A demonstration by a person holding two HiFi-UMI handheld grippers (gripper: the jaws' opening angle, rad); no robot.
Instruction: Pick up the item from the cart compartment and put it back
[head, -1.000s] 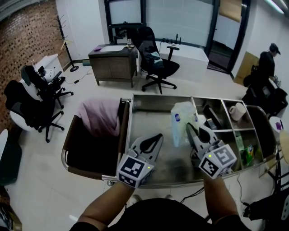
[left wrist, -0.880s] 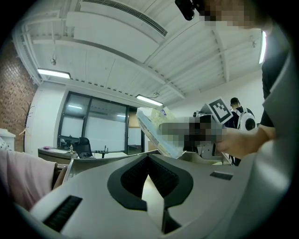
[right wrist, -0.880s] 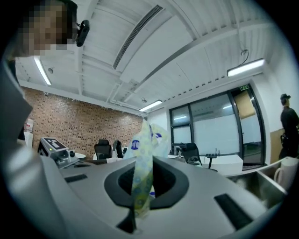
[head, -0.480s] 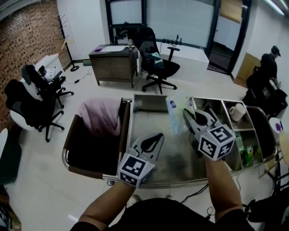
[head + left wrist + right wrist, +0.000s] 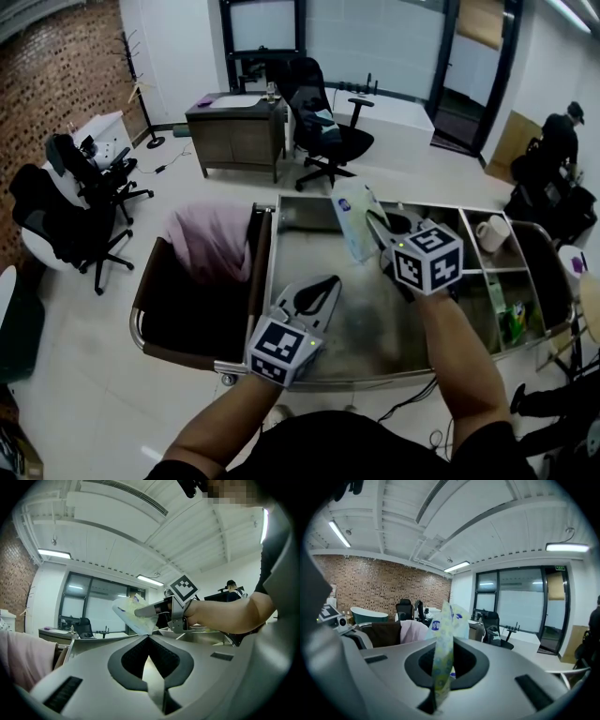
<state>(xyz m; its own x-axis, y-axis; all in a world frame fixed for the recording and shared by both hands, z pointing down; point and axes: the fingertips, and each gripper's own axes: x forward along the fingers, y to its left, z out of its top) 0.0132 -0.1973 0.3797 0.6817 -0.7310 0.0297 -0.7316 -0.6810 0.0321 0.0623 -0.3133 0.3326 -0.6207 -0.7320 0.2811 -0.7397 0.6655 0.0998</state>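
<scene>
A clear plastic tissue pack with blue logos hangs in the air over the far part of the steel cart. My right gripper is shut on its edge. In the right gripper view the pack stands upright, pinched between the jaws of my right gripper. My left gripper hovers over the cart's near edge, shut with nothing in it. The left gripper view shows its tips meeting, with the pack beyond them.
Small compartments on the cart's right hold a white mug and a green item. A brown bag with pink cloth hangs on the cart's left. Office chairs, a desk and a person stand farther off.
My right gripper has carried the pack to the left and toward the cart's far side, turning as it went. The left gripper has stayed where it was.
</scene>
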